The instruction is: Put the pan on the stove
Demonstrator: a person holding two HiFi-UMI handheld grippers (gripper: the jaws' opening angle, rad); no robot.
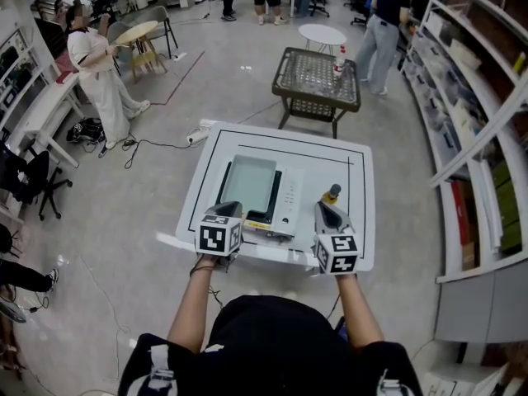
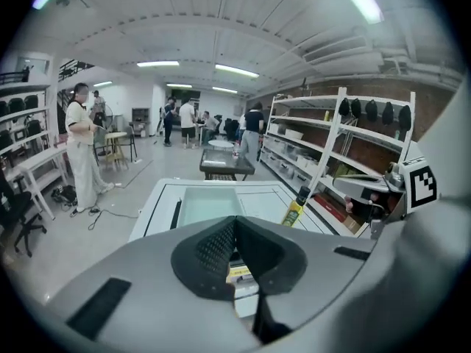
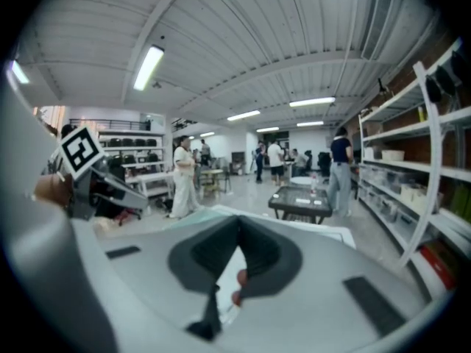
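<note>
- The left gripper [image 1: 223, 210] and right gripper [image 1: 329, 209] hung over the table's [image 1: 351, 180] near edge, fingers closed on nothing.
- The pale pan [image 1: 247, 180] apparently lay on the stove [image 1: 289, 198].
- Placement looked finished; next called only for drawing clear.

Stove [image 1: 250, 181] front — behind left hand-held gripper [image 1: 228, 209]

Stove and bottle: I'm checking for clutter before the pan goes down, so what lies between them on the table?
Nothing. In the head view, only bare white table separates the stove from the bottle.
</note>
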